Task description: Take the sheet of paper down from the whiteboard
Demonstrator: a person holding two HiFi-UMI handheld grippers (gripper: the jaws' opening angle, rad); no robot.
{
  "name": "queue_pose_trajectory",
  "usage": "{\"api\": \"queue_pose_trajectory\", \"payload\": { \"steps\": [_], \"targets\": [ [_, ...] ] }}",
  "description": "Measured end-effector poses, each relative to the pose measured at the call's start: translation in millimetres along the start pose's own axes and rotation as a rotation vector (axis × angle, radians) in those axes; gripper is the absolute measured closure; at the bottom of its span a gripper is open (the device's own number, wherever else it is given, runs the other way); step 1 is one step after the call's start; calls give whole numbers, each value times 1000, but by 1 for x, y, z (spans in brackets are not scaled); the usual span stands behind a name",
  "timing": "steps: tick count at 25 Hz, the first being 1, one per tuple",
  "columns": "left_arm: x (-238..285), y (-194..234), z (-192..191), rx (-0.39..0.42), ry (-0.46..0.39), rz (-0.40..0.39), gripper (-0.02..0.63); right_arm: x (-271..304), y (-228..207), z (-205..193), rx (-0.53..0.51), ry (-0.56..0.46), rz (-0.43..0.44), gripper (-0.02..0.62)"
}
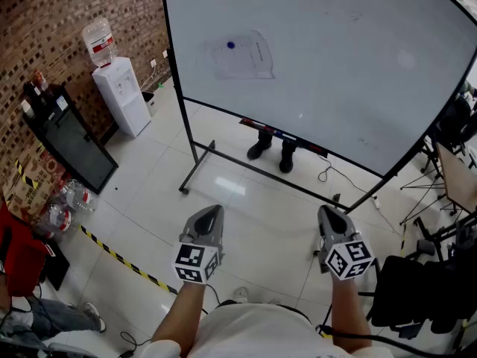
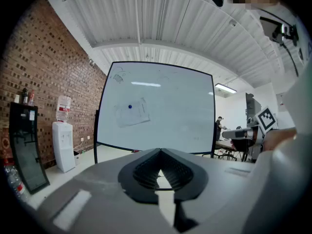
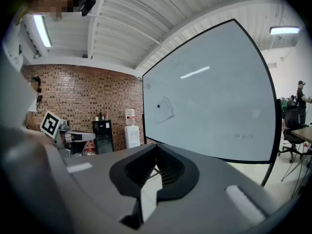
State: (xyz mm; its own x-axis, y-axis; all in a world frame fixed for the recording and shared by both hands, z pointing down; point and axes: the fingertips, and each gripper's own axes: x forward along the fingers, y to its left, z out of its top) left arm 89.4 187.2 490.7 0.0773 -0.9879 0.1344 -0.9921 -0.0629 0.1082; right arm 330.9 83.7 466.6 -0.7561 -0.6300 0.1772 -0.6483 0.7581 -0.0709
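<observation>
One sheet of paper [image 1: 244,57] sits crooked, long side sideways; my left gripper [image 1: 213,212] and right gripper [image 1: 326,212] aim level, squeezed closed, empty.

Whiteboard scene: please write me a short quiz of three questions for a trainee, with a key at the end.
1. True or false: the sheet of paper has already been taken off the whiteboard.
2. What pins the sheet near its top? A) a blue magnet; B) a strip of red tape; C) one gripper's jaws.
3. Fill in: the left gripper and the right gripper are held low in front of the board, far from the sheet, and the jaws of both are ____ with nothing between them.

Key: 1 false; 2 A; 3 shut.
</observation>
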Motion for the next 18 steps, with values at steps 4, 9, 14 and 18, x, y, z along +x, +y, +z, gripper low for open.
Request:
{"api": "queue_pose_trajectory", "payload": {
  "steps": [4,9,14,18],
  "targets": [
    [-1,37,4,-10,-5,28,604,32,23,7,-15,-2,36,589],
    [3,66,8,-14,-12,47,604,72,37,14,-34,9,72,589],
    [17,96,9,-27,-14,85,604,121,45,24,-54,10,133,589],
    [35,126,10,-28,-7,116,604,167,45,30,-49,4,174,588]
  ]
}}
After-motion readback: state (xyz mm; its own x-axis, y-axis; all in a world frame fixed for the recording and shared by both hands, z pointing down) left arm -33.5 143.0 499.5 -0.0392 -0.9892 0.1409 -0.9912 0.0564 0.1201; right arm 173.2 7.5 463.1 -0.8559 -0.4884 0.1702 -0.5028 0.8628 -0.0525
